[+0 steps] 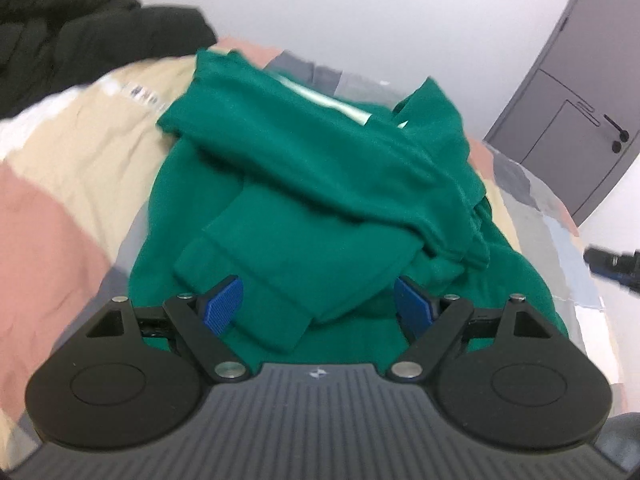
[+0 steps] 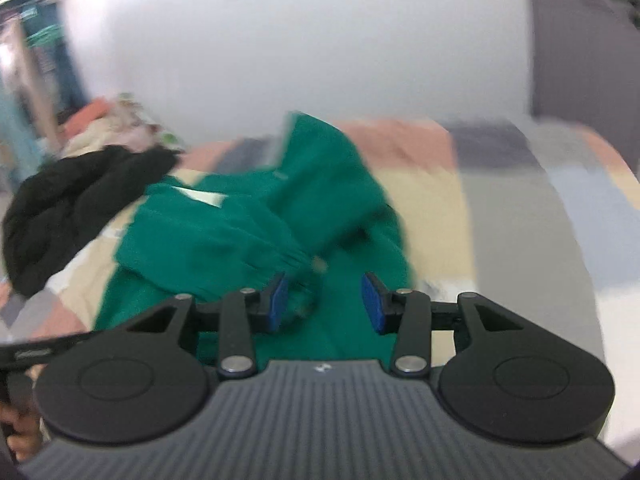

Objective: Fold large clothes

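Left hand-held gripper (image 1: 319,304) agape over green garment (image 1: 320,184) (patchwork bedspread (image 1: 60,208), white wall (image 1: 360,8)).

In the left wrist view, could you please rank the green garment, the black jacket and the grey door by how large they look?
1. green garment
2. black jacket, partly cut off by the frame
3. grey door, farther away, so its true size is unsure

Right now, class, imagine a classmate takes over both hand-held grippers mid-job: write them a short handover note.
Left hand-held gripper: open wide, holding nothing, above the garment.
Right hand-held gripper: partly open, empty, also above it.
The large green fabric garment lies on the patchwork pastel bedspread, sleeves folded across its body but rumpled. A black padded jacket sits heaped at the far end.
Done: sleeves brought in.
Left: smooth them, fold the body; the jacket looks unfolded.
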`<state>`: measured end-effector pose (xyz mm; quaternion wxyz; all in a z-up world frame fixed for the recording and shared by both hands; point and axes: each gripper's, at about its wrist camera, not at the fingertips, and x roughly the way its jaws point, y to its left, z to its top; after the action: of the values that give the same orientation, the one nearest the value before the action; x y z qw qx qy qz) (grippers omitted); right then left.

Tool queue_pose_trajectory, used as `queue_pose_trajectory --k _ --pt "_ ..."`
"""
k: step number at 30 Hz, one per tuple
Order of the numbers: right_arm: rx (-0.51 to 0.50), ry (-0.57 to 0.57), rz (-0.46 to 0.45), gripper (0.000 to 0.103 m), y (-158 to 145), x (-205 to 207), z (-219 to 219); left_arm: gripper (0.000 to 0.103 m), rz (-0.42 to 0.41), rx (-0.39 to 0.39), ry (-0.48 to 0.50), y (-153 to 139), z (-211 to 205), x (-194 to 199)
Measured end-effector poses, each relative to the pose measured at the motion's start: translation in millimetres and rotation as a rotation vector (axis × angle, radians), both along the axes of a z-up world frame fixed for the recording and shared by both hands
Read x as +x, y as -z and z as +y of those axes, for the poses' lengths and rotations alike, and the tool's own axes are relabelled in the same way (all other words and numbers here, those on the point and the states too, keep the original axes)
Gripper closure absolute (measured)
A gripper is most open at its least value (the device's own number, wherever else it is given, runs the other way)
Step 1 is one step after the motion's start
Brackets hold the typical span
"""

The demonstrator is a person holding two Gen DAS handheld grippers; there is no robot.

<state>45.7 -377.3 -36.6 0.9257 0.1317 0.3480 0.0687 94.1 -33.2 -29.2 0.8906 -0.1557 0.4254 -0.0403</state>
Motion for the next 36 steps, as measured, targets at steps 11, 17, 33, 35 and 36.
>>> queue_pose_trajectory --k 11,17,33,35,36 --pt "0.198 0.046 0.304 0.054 54.8 17.3 -38.2 0.017 0.143 -0.077 -0.108 4.3 54.1 -18.6" --pt "0.245 -0.047 0.445 0.016 71.6 31.9 -47.4 0.017 0.229 -0.181 -0.170 12.0 93.5 -24.7" --pt "0.255 -0.279 0.542 0.015 110.4 54.8 -64.6 0.017 0.290 -0.268 -0.272 54.4 139.2 -25.4" --pt "0.282 -0.329 0.526 0.014 112.7 58.5 -61.6 0.017 0.272 -0.323 -0.228 56.9 133.4 -24.6" --pt "0.306 -0.373 0.505 0.015 112.4 59.8 -57.3 0.017 0.267 -0.362 -0.202 58.6 130.7 -23.7"
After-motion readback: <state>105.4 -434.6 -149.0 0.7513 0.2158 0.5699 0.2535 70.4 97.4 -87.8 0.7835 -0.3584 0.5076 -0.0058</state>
